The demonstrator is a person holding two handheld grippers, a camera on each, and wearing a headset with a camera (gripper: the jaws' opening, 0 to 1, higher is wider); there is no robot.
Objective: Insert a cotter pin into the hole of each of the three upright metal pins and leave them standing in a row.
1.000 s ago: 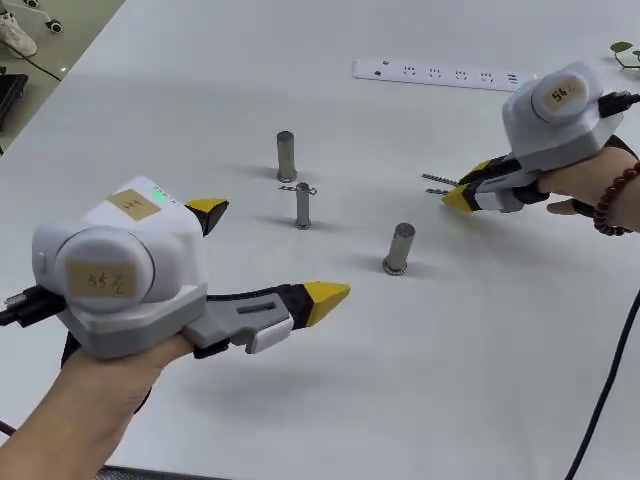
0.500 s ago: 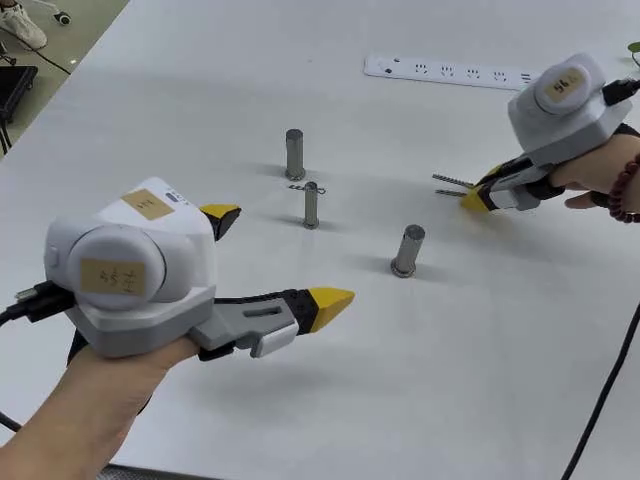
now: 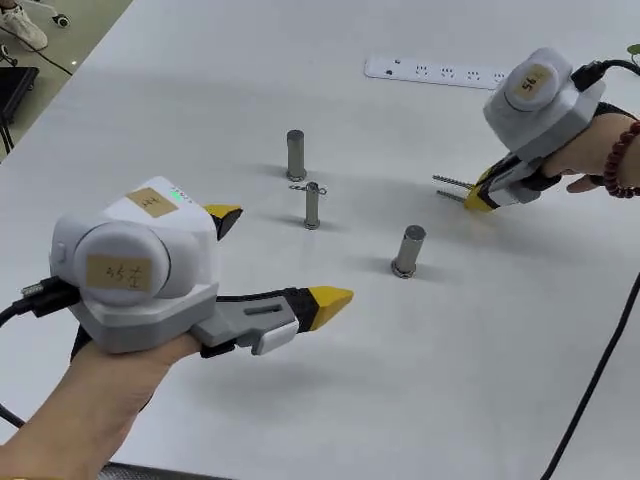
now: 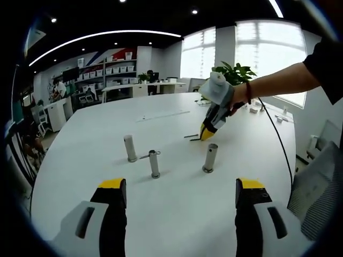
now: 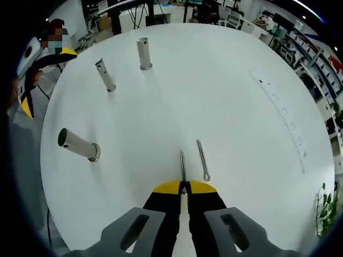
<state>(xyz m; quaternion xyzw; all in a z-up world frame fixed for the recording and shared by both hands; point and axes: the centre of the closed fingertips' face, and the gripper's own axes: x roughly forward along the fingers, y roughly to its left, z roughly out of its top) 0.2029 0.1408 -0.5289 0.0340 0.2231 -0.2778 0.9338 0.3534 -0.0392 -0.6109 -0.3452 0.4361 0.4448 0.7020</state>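
Currently right tongs (image 5: 185, 187) pinch a thin silver cotter pin (image 5: 182, 163) pointing ahead, bare upright grey steel pin (image 5: 77, 144) to their left; left tongs (image 4: 180, 184) gape.

White-bodied, yellow-tipped tongs (image 3: 280, 255); beaded bracelet (image 3: 615, 165)

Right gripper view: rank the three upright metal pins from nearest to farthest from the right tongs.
1. Nearest pin, low on the left of the right tongs, which clamp a cotter pin.
2. Middle pin, farther up on the left.
3. Far pin, near the top, farthest.
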